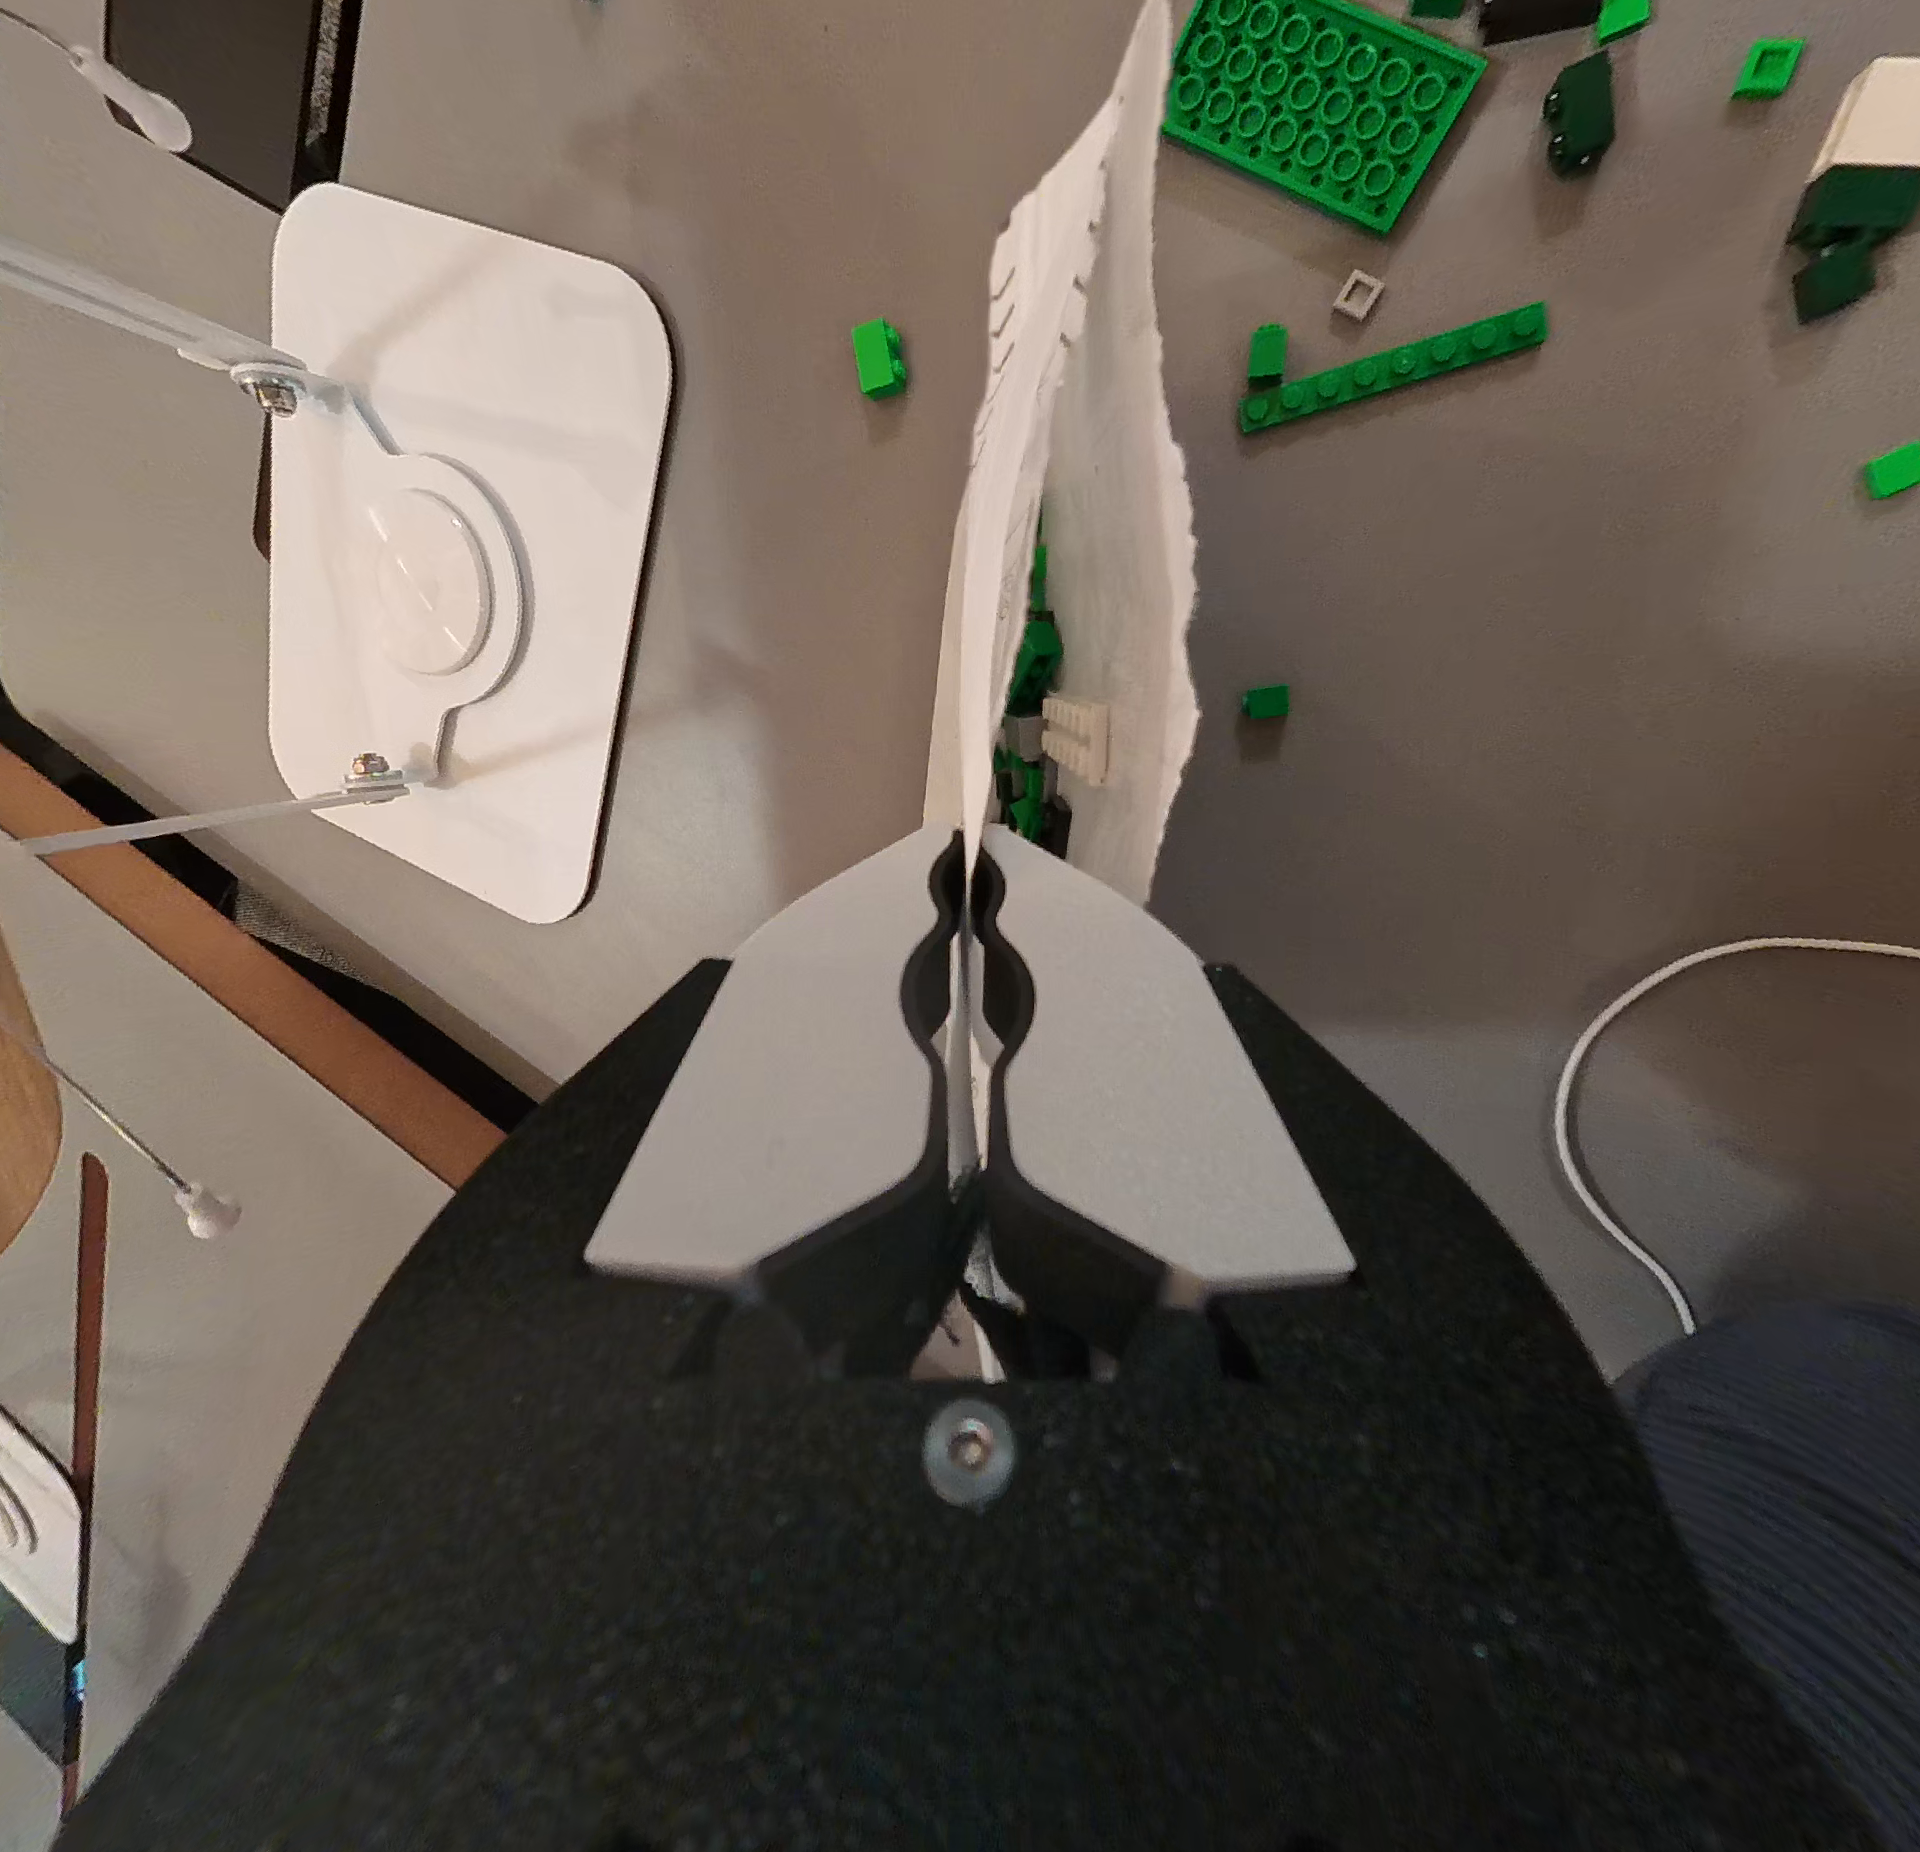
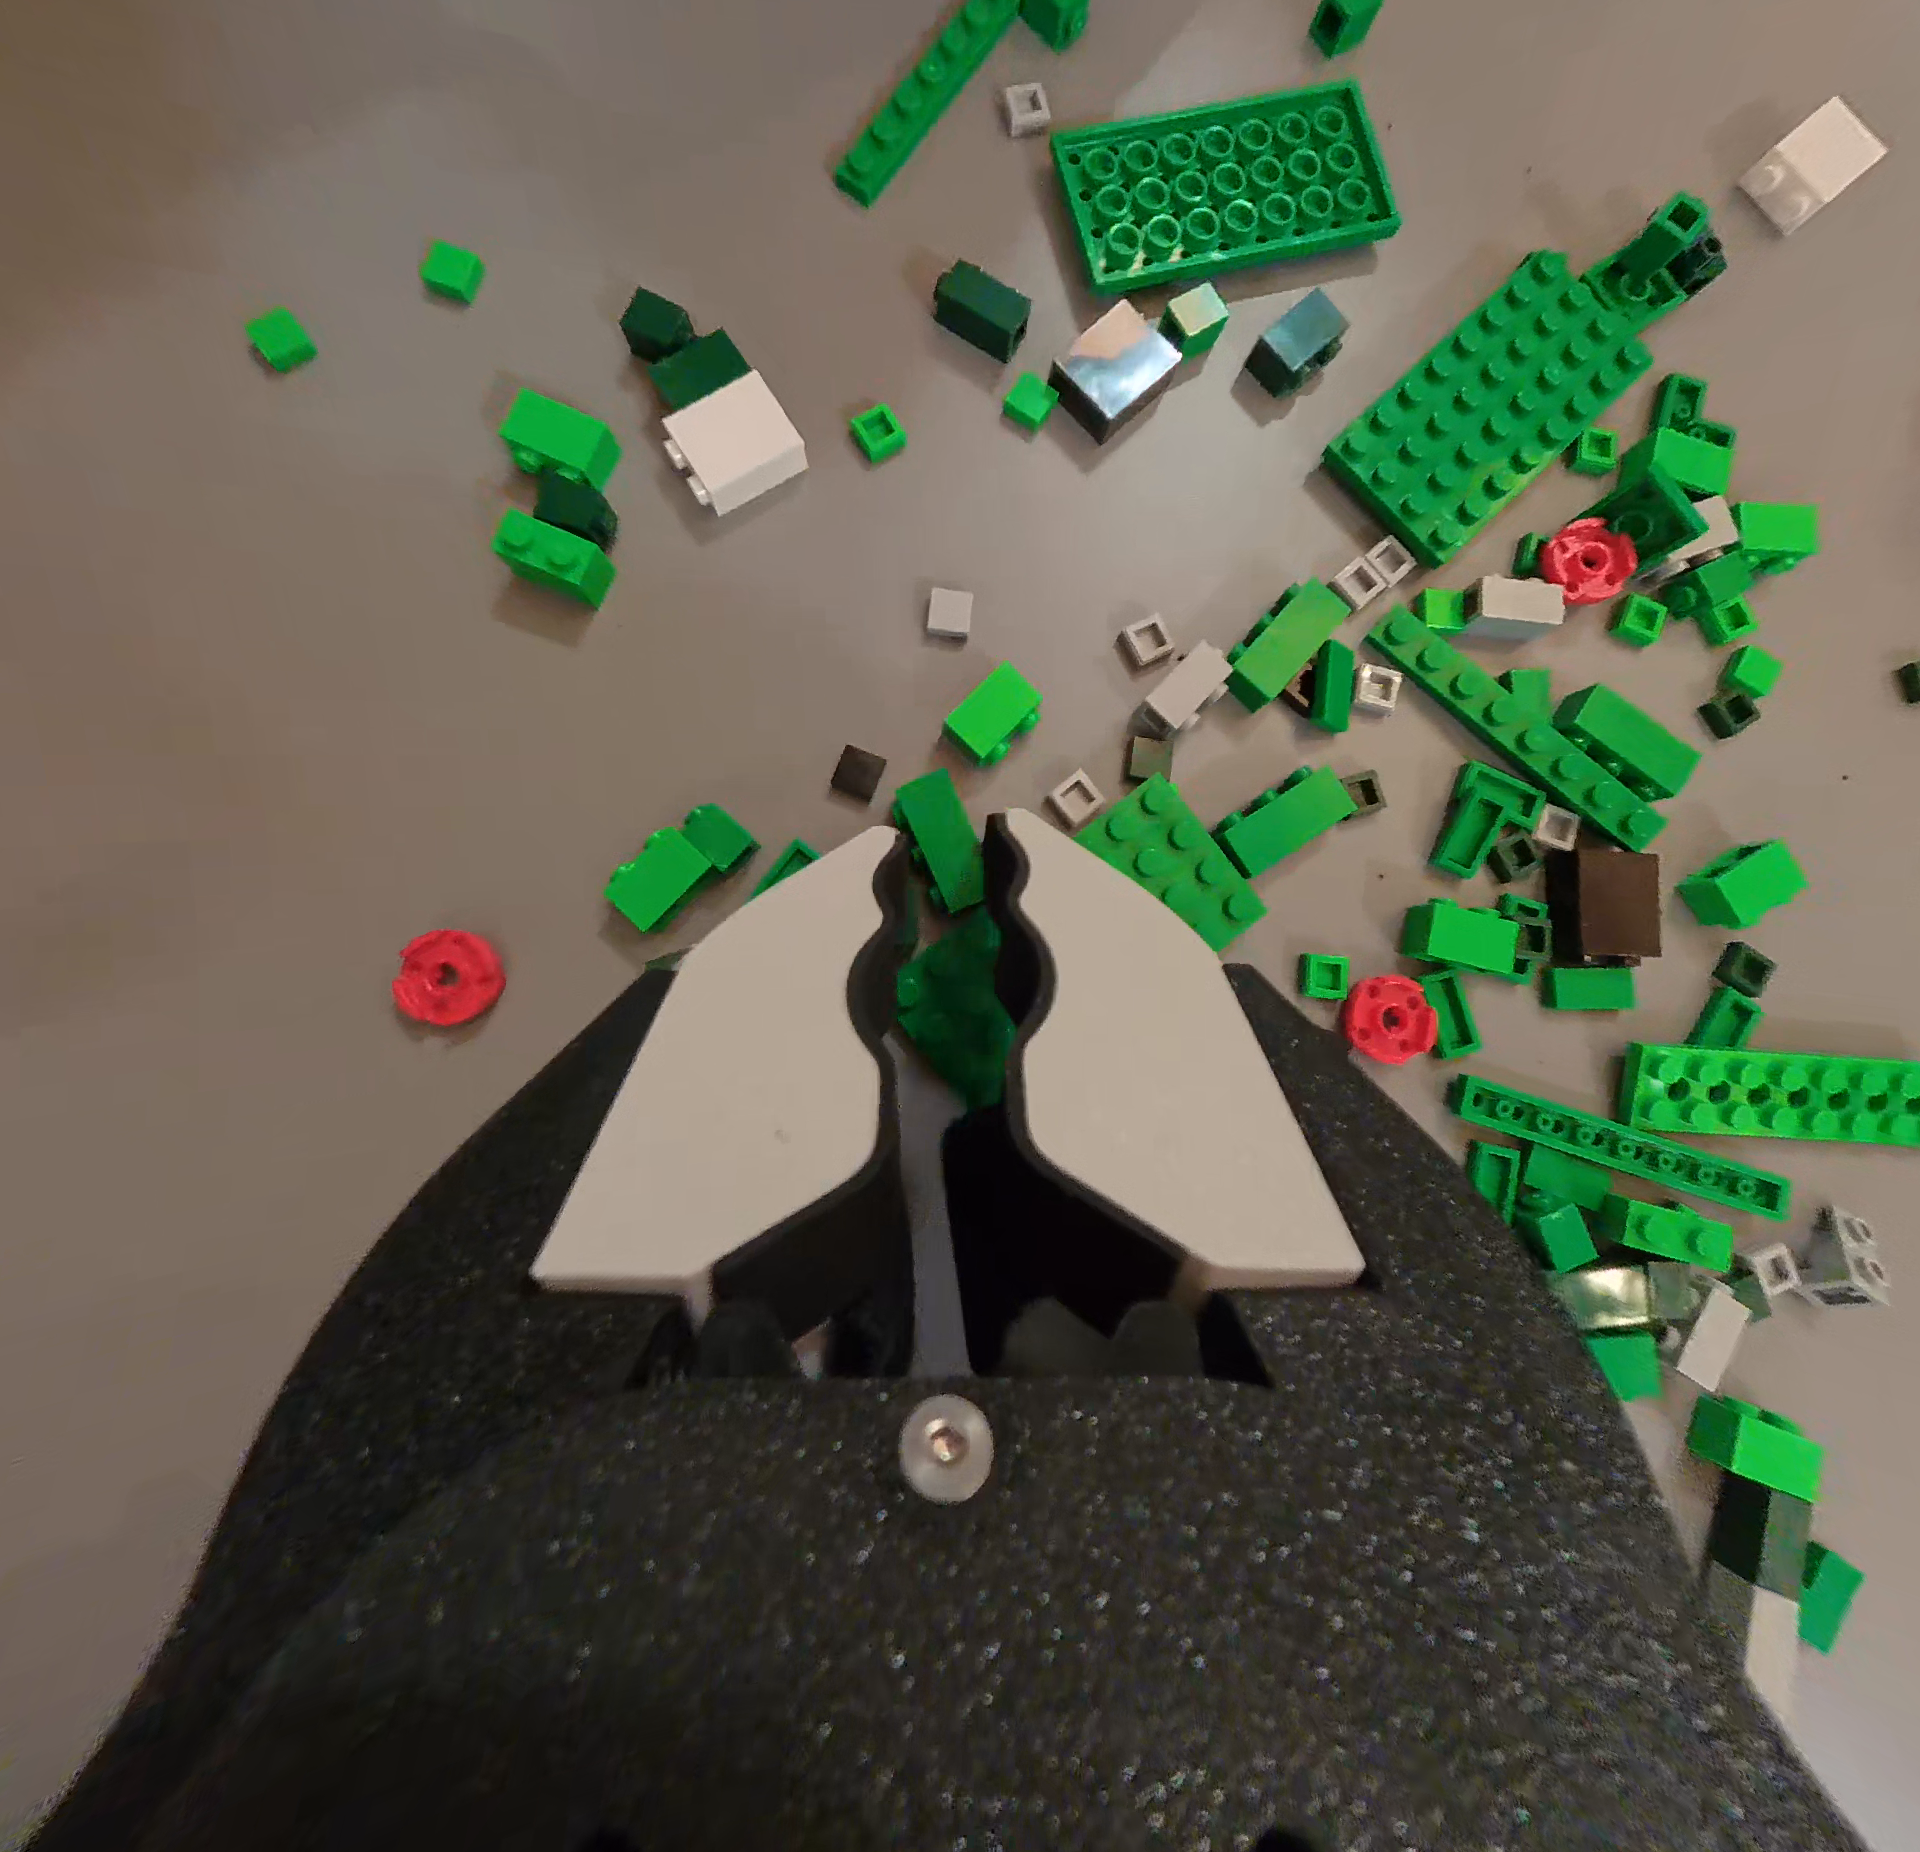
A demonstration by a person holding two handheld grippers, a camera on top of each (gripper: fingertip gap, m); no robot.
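Clamping a torn white paper bag [image 1: 1049,431] in your left tongs [image 1: 968,852], your right tongs [image 2: 945,836] hang slightly apart over green bricks [image 2: 940,846] on the grey worktop [image 2: 312,659].

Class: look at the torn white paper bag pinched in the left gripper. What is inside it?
Through the torn opening of the white paper bag, held by the left gripper, green, dark and pale building bricks show. The paper covers the rest, so how many lie deeper cannot be seen.
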